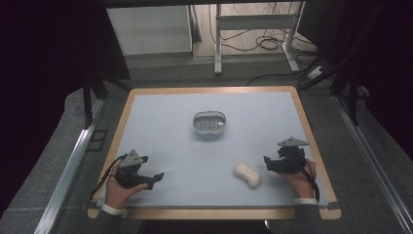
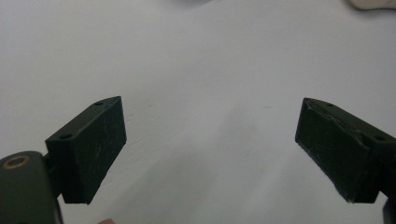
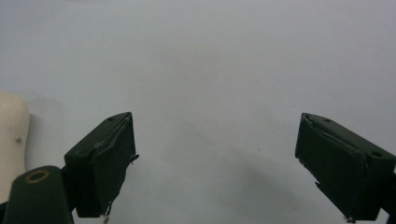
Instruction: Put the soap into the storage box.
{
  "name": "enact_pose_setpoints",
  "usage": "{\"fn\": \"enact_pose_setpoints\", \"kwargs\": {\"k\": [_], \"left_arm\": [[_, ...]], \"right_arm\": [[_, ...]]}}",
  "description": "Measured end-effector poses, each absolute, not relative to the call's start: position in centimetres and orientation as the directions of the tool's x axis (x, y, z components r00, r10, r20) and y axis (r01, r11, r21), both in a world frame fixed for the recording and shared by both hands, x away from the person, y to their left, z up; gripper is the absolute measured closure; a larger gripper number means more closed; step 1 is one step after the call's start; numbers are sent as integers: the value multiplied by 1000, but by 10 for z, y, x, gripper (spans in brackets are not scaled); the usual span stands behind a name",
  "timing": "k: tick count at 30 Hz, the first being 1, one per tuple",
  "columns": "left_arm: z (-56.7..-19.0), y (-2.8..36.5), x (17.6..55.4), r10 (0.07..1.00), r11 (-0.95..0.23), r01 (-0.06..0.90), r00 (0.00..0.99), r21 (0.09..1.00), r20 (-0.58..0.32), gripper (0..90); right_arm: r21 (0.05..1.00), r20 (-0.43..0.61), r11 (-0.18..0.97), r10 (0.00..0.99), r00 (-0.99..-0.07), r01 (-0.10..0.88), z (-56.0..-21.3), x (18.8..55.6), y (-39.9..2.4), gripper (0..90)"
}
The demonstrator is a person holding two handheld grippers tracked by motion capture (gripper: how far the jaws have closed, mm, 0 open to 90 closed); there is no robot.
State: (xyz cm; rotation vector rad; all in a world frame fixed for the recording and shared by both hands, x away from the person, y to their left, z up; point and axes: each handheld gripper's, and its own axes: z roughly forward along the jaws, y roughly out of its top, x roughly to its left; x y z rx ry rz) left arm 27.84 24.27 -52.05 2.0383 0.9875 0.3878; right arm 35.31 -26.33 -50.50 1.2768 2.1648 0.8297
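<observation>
A cream, bone-shaped bar of soap lies on the pale blue mat near the front right. An oval metal soap dish stands at the middle of the mat, empty as far as I can see. My right gripper rests just right of the soap, open and apart from it. In the right gripper view the open gripper holds nothing, and the soap sits at the left edge. My left gripper is at the front left, and its own view shows it open over bare mat.
The mat lies on a wooden-edged table. Black frame posts stand at the left and right sides. A white desk frame and floor cables lie beyond the far edge. A sliver of the soap shows at the top right of the left gripper view.
</observation>
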Motion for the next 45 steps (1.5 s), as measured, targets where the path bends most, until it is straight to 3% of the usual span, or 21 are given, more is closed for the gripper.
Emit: {"fn": "enact_pose_setpoints", "kwargs": {"k": [10,28,45], "left_arm": [[-521,244,279,761,-360,508,645,782,-69,94],[-524,242,280,763,-368,517,642,773,-66,95],[-522,244,279,761,-347,515,643,784,-85,95]], "right_arm": [[727,-66,346,895,-442,593,-503,353,-269,143],[754,-67,376,860,-506,539,-484,343,-263,173],[719,-57,441,807,-588,536,-458,339,-245,210]]}}
